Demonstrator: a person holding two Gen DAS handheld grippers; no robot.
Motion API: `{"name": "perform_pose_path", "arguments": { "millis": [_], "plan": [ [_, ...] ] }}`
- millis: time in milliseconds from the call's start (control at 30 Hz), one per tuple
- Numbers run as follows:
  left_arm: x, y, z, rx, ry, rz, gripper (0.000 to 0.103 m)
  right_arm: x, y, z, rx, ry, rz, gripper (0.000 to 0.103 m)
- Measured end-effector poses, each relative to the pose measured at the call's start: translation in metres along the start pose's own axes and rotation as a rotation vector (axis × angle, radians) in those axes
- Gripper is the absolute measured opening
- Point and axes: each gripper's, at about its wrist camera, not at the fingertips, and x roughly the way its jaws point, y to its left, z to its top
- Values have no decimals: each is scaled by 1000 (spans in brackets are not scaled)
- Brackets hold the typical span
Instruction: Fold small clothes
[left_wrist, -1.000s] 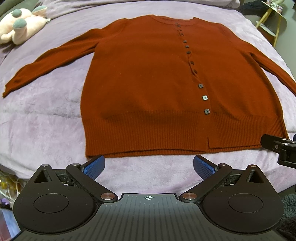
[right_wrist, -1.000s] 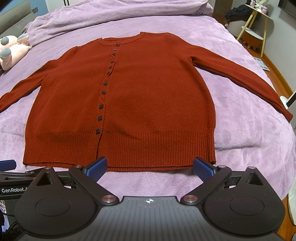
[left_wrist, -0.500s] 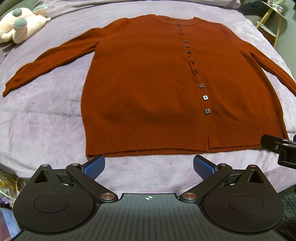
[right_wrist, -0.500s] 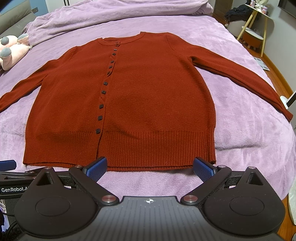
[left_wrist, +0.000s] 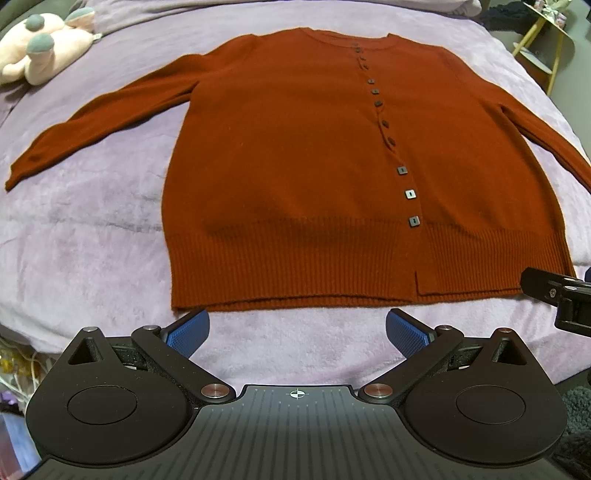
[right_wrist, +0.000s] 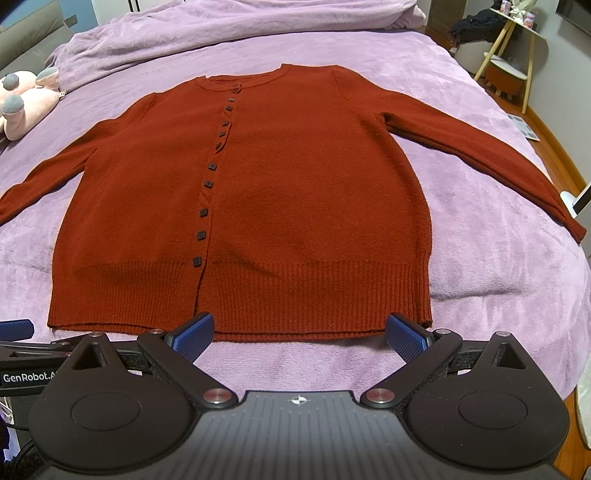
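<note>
Left tongs (left_wrist: 297, 330) spread wide, empty, hovering just short of the ribbed hem at its left half; right tongs (right_wrist: 300, 334) likewise spread wide and empty, blue pads (right_wrist: 194, 332) close to the hem's right half, not clearly touching. Beyond them, one rust-red cardigan (left_wrist: 314, 166) lying flat and face up on the bed's purple blanket (left_wrist: 85, 258), buttoned down the front, both sleeves stretched outward, neckline at the far end. Judged from this: no fold made yet, only the spreading-out done; sleeves, sides and the hem-to-collar fold all left. Counted: one cardigan, two sleeves, roughly ten dark buttons (right_wrist: 196, 262), the upper ones too small to count surely; one pink plush toy (left_wrist: 40, 48) near the far left corner; one yellow-legged side table (right_wrist: 517, 48) beyond the bed.
</note>
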Motion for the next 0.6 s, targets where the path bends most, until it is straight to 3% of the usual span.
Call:
{"name": "perform_pose_path", "arguments": {
  "millis": [600],
  "plan": [
    [3, -1, 3, -1, 18, 1, 103, 5, -6, 3, 27, 29, 66, 99]
  ]
}}
